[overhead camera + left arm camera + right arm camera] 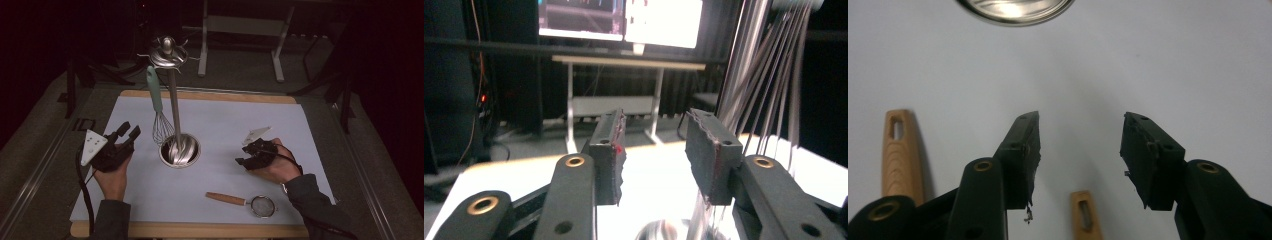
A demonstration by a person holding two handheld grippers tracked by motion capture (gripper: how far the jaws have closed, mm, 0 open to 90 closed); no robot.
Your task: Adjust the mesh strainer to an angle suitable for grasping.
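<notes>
— Whisk (159,112) hangs from the stand (172,100), its teal handle hooked under the top disc and its wires low beside the pole, just over the stand's round steel base. The left tool (128,133) sits just left of it, near the base, jaws spread with nothing between them.

— And from the left tool's own camera?

— Both jaws are parted, and the whisk wires (769,80) run down the right side, blurred, close to the right jaw. A bit of the shiny base (664,231) shows low between the jaws.

— What about the right tool (246,161)?

— It is held right of the base, apart from it, jaws also spread and empty. In its view the base rim (1015,12) is at the top edge, and two wooden handle ends show: one at the left (900,155), one low between the jaws (1085,215).

— Counts?

— One stand, one whisk, one strainer (250,202) in the high view, two tools. The strainer lies flat on the white sheet (300,135) near the bench (200,230) front edge, wooden handle pointing left, below the right hand (275,167).

— Anything inside the strainer?

— Cannot tell; its mesh is too small to read.
</notes>
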